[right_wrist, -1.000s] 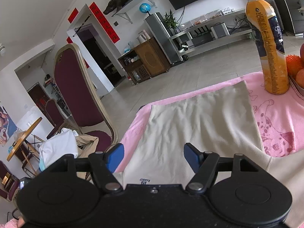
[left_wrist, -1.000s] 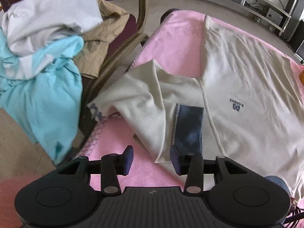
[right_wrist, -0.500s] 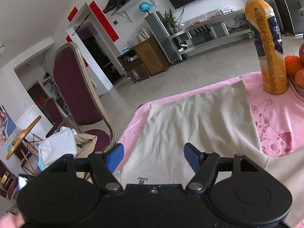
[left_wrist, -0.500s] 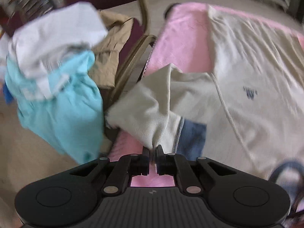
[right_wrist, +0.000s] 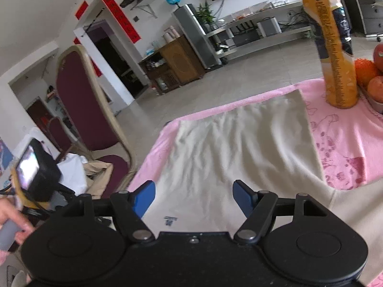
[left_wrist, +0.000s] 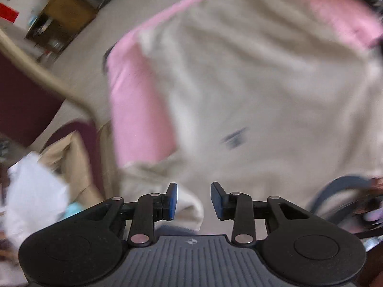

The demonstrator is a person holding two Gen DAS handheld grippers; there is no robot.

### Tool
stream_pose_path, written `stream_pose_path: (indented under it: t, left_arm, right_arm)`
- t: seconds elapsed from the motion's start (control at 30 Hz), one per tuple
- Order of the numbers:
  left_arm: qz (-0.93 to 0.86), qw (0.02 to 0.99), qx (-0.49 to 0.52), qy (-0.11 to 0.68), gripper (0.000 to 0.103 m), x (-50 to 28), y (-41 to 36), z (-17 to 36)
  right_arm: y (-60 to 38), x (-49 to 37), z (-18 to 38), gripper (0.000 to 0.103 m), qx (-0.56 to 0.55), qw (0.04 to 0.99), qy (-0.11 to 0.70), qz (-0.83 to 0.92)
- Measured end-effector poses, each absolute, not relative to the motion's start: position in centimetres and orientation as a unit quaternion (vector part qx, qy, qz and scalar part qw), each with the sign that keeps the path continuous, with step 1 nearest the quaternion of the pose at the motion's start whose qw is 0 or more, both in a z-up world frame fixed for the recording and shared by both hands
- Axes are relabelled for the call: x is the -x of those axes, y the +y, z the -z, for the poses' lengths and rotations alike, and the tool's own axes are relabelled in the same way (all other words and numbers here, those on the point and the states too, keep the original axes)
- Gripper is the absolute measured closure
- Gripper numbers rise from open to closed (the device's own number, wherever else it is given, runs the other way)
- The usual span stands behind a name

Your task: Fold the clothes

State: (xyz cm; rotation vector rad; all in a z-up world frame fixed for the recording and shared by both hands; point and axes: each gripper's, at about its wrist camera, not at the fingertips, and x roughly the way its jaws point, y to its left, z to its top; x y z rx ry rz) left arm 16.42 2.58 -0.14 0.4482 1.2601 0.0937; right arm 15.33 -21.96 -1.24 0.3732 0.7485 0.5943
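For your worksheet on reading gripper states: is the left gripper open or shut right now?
Open. The left gripper shows a clear gap between its blue pads, and a fold of the cream shirt lies between them unclamped.

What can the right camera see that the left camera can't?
Only the right wrist view shows the orange drink bottle, the fruit beside it, and the open right gripper. Only the left wrist view, which is blurry, shows the open left gripper and a rolled bit of the shirt between its fingers. Both show the cream shirt, the pink blanket and the dark red chair.
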Motion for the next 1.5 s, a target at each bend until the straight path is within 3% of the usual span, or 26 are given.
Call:
stream_pose_path:
  t: [0.2,0.37,0.57,0.73,0.8,0.83,0.87,1.0,1.2,1.5]
  left_arm:
    - [-0.062,0.83,-0.206,0.515,0.063,-10.1,4.5,-2.1]
    - [-0.076,0.822,-0.166,0.539,0.065,-5.9,8.9,2.5]
    - [-0.119,0.83,-0.095,0.537,0.065,-6.4,10.8,6.6]
    - [-0.132,0.811,-0.096,0.562,0.065,-8.0,10.5,9.2]
    - [-0.131,0.809,-0.084,0.566,0.077,-8.1,10.8,9.3]
    - [-0.136,0.81,-0.077,0.565,0.098,-8.0,11.0,9.1]
    - [-0.139,0.811,-0.07,0.563,0.098,-8.0,11.3,8.8]
    - [-0.131,0.841,-0.009,0.525,0.099,-7.1,12.9,4.5]
    - [-0.126,0.899,0.156,0.39,0.1,-3.5,19.1,-6.8]
    - [-0.215,0.92,-0.058,0.321,0.103,-0.1,23.5,-16.3]
  right_arm:
    - [-23.1,-15.7,1.5,0.032,-0.205,0.866,0.371,-0.264]
    - [-23.1,-15.5,1.6,0.032,-0.21,0.862,0.376,-0.266]
    - [-23.0,-15.7,1.8,0.031,-0.209,0.862,0.38,-0.262]
    - [-23.0,-15.8,2.1,0.031,-0.205,0.864,0.383,-0.256]
    - [-23.2,-15.8,2.2,0.031,-0.206,0.863,0.384,-0.255]
    - [-23.2,-15.8,2.2,0.031,-0.207,0.863,0.384,-0.255]
    - [-23.2,-15.8,2.2,0.031,-0.207,0.863,0.383,-0.255]
    - [-23.2,-15.6,1.8,0.031,-0.211,0.866,0.377,-0.251]
    - [-22.6,-12.9,-1.1,0.031,-0.28,0.855,0.343,-0.27]
    - [-14.0,-8.6,-8.3,0.031,-0.25,0.845,0.303,-0.362]
